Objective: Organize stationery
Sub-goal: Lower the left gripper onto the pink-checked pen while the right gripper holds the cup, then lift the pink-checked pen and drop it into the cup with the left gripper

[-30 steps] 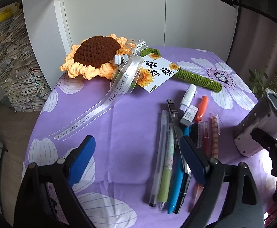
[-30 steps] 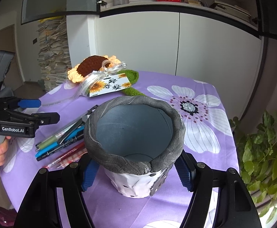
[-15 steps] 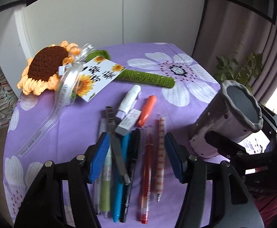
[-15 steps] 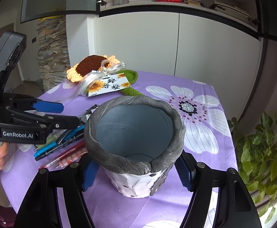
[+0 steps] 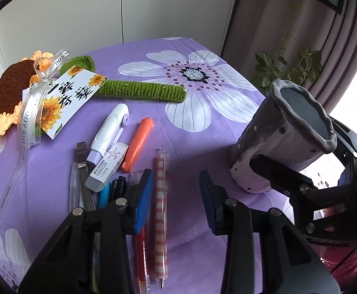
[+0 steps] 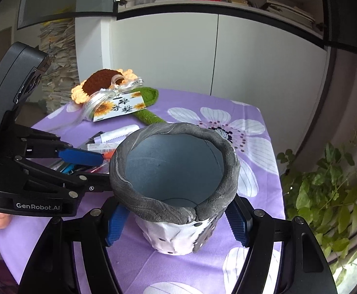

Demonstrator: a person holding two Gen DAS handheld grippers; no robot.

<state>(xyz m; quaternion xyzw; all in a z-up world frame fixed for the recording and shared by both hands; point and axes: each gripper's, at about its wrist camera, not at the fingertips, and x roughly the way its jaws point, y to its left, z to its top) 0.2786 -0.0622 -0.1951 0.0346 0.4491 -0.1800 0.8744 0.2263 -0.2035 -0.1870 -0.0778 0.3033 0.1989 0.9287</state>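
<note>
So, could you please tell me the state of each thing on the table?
Holder: tilted, empty, gripped by the right tool.
Left tool: closing around the checked pen, not yet touching.
Checked pen: flat on the cloth.
Orange marker: capped, lying flat.
Eraser: resting across the pens.

Both wrist cameras look steeply down, close over the purple table [image 5: 203, 257], sharing the pen holder [image 6: 176, 171].
</note>
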